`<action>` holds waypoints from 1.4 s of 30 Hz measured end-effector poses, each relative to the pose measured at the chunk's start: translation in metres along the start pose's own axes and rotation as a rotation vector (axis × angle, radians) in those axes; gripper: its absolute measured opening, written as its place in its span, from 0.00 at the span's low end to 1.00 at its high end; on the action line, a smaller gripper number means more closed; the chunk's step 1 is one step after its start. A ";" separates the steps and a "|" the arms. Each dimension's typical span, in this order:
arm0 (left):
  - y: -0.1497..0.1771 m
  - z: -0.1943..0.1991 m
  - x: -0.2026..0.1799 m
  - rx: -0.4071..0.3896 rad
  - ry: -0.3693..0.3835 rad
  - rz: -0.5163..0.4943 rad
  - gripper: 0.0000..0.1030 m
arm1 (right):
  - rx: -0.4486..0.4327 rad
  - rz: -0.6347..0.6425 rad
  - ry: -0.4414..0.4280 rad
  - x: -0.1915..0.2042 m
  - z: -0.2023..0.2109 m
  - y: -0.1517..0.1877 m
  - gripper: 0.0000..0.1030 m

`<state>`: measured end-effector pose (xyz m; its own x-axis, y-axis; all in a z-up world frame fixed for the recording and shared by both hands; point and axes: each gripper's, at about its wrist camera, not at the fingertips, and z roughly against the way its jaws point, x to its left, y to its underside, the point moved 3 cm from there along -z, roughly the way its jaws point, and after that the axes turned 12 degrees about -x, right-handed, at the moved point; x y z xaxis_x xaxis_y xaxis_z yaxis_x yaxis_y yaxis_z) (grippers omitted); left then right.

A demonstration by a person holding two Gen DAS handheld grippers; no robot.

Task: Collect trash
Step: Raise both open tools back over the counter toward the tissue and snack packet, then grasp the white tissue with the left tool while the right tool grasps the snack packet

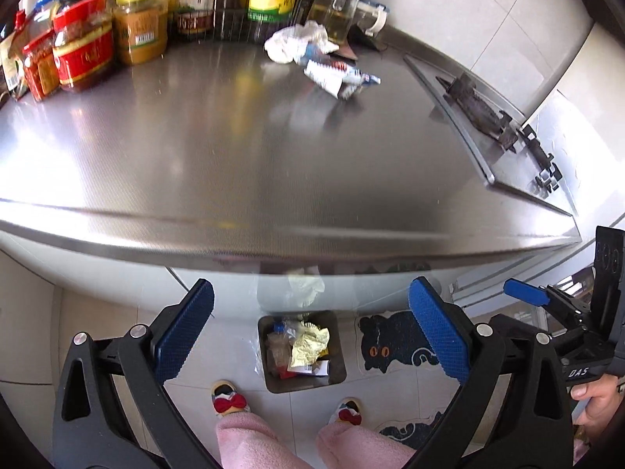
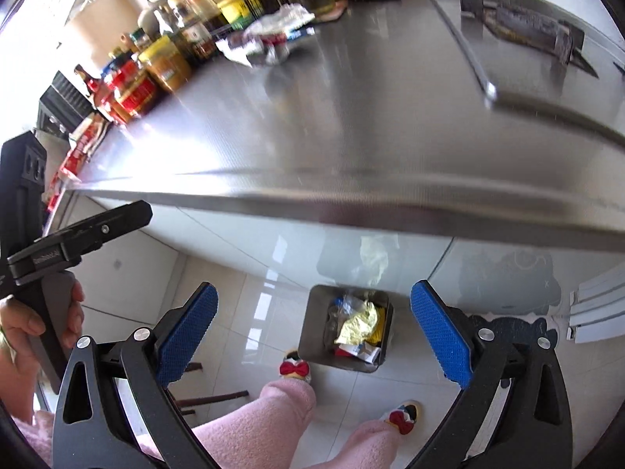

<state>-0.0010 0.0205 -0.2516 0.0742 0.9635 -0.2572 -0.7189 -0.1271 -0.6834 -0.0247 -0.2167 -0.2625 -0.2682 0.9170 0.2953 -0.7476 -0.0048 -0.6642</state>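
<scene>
Both the left gripper (image 1: 310,332) and right gripper (image 2: 312,332) gape wide and empty above the floor bin (image 1: 336,375), while the elongated snack wrapper (image 1: 341,74) lies on the steel counter (image 1: 234,148) beside crumpled tissue (image 1: 295,41), its long axis running left-right.

Left gripper (image 1: 310,336), right gripper (image 2: 312,336): black frames, silver screws, blue textured pads (image 1: 183,332). Bare-skinned hands (image 2: 23,328); fluffy pink trouser legs (image 1: 242,441); slippers (image 1: 228,398) with red bows.

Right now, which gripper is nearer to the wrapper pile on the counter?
Left, narrowly. The left gripper faces the wrapper pile almost straight across the counter; the right gripper sits further right, so the pile lies ahead and to its left. Both are off the counter's front edge.
</scene>
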 end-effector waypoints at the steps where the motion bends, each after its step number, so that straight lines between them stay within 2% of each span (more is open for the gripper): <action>1: -0.011 0.004 0.002 -0.019 -0.004 -0.004 0.92 | -0.022 0.001 -0.006 0.002 0.004 -0.011 0.97; 11: -0.102 -0.003 0.016 -0.125 -0.015 -0.067 0.92 | -0.164 0.037 0.013 0.013 -0.010 -0.104 0.97; 18: -0.164 -0.028 0.027 -0.143 -0.022 -0.090 0.92 | -0.186 0.103 0.001 0.034 -0.040 -0.135 0.97; 23: -0.196 -0.058 0.032 -0.123 -0.014 -0.117 0.92 | -0.205 0.187 0.009 0.053 -0.068 -0.150 0.95; 29: -0.213 -0.107 0.036 -0.061 0.022 -0.124 0.90 | -0.212 0.273 0.003 0.073 -0.106 -0.162 0.77; 32: -0.219 -0.135 0.039 -0.015 0.038 -0.121 0.82 | -0.188 0.293 -0.009 0.078 -0.127 -0.165 0.65; 34: -0.220 -0.149 0.042 0.007 0.046 -0.112 0.78 | -0.180 0.313 -0.006 0.082 -0.136 -0.166 0.64; 42: -0.217 -0.191 0.046 0.083 0.065 -0.099 0.78 | -0.139 0.407 0.012 0.095 -0.164 -0.161 0.64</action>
<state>0.2903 0.0473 -0.2458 0.1904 0.9527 -0.2370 -0.7604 -0.0095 -0.6494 0.1698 -0.0632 -0.2406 -0.5168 0.8559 -0.0172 -0.4929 -0.3140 -0.8115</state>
